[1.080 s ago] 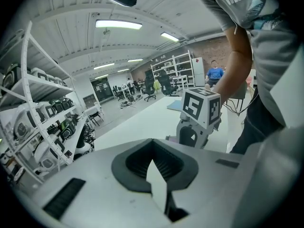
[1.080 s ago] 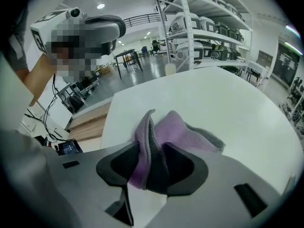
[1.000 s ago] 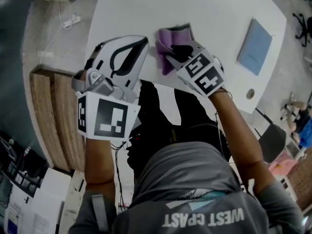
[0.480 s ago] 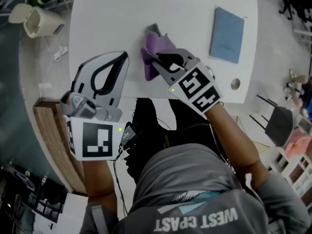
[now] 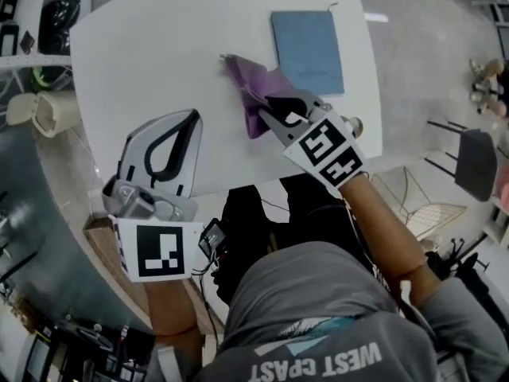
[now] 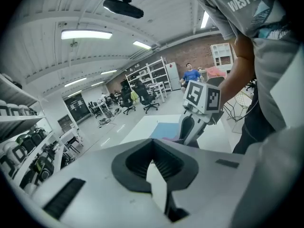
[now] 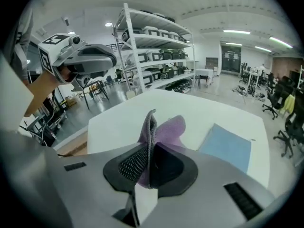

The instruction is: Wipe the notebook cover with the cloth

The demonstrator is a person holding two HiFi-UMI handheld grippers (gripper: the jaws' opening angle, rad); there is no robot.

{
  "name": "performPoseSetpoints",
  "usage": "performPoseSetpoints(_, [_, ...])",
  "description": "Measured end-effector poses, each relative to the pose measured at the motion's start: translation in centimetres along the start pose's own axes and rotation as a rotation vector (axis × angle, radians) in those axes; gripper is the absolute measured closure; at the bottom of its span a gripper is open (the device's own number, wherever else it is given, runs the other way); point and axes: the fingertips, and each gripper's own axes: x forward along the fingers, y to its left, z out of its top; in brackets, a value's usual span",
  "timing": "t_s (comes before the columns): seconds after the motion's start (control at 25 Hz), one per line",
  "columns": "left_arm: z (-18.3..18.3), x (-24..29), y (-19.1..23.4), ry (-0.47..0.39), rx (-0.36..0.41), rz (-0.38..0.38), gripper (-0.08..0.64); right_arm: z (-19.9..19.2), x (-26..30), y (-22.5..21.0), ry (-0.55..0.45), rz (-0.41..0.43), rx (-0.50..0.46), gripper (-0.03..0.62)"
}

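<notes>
Evidently soft and light, the purple cloth (image 7: pixel 167 127) droops in folds from the right tool (image 7: pixel 149 167), which pinches 1 bunched edge. The thin blue notebook (image 7: pixel 227 148) lies flat on the counter (image 7: pixel 118 120) just beyond that tool and may slide. The left tool (image 5: pixel 189 118) has its jaws together on nothing and could pin a corner.

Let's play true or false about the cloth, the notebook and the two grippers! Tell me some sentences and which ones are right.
1. The right gripper is pinching the purple cloth. True.
2. The left gripper is holding the notebook. False: it holds nothing, and the notebook lies flat on the table.
3. The notebook is red. False: it is blue.
4. The table is white. True.
5. The notebook is open. False: it is closed, with its cover up.
</notes>
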Motion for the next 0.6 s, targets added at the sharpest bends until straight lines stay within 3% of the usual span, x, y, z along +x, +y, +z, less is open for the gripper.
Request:
performPoseSetpoints(0.32, [4.7,6.8,-2.9,-0.013,0.055,-0.111,0.560,-9.6,-2.8,-9.0,0.084,-0.088,0.144,0.518])
performPoseSetpoints(0.6, [7.3,10.8,-4.6,-0.026,0.073,-0.173,0.560,-13.8,-8.5,-15.3,0.105,-0.219,0.235,0.518])
